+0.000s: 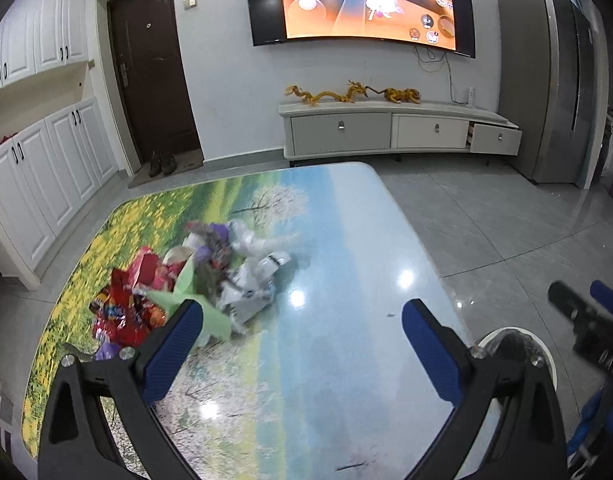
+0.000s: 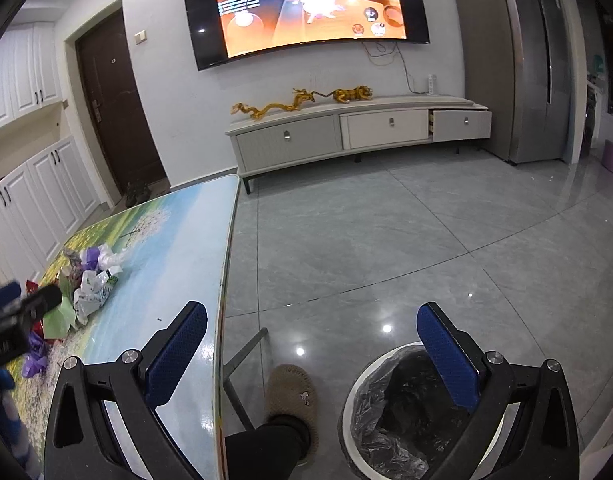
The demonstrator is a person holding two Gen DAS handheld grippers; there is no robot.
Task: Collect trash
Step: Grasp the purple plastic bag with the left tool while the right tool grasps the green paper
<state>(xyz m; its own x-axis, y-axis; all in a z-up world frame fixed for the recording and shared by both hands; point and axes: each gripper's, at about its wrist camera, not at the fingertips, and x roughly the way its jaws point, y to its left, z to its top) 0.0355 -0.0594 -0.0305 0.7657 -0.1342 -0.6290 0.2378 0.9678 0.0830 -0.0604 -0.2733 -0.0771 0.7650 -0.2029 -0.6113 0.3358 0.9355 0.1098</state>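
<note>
The left tool (image 1: 302, 340) hangs over the landscape-printed surface (image 1: 346, 240), its blue fingers wide apart and empty. The right tool (image 2: 312, 344), also spread and empty, is above the white round bin with clear liner (image 2: 370, 432) on the floor. The heap of crumpled coloured wrappers (image 1: 194, 276) lies near the surface's left edge; no print is readable.

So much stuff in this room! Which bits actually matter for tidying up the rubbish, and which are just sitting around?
For the job:
- pile of wrappers on the table
- lined trash bin on the floor
- left gripper and right gripper, both open and empty

Just there:
- television
- golden dragon figures
- TV cabinet
- slipper
</note>
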